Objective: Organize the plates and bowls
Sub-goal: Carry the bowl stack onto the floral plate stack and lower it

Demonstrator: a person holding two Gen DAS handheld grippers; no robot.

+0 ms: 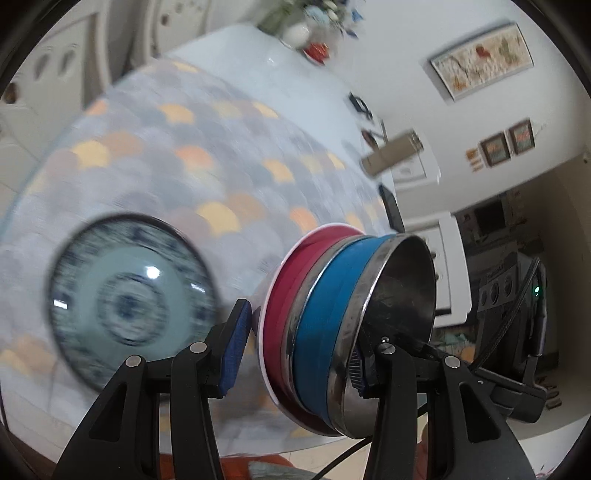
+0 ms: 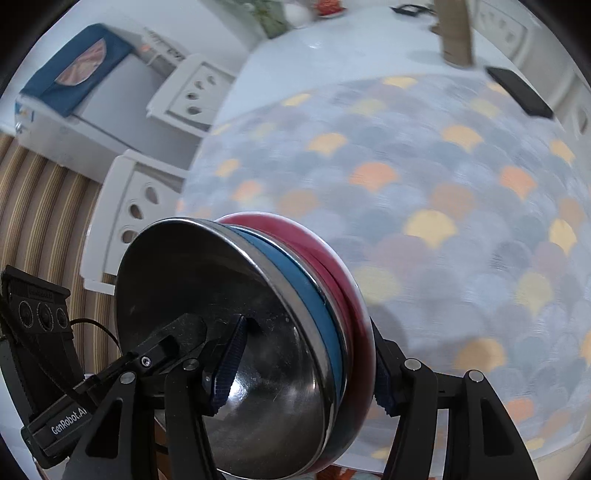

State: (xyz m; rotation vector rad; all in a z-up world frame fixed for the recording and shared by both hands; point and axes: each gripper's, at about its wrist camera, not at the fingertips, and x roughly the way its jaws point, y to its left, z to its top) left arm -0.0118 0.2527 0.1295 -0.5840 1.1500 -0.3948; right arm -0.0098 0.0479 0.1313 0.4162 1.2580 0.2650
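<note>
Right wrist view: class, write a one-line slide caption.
Right gripper clamps a nested stack: steel bowl, blue bowl, red bowl, above the scallop-patterned tablecloth.

A home dining room: a table [image 2: 332, 55] under a scallop-patterned cloth [image 2: 443, 184], white chairs [image 2: 192, 92] with cut-out backs beside it, flowers [image 1: 314, 14] at its far end, framed pictures [image 1: 480, 59] on the wall, a striped rug [image 2: 40, 206].

Black plastic left gripper [image 1: 297, 352], silver screws, blue ribbed pads; at nine o'clock, possibly "GenRobot.AI" lettering.
</note>
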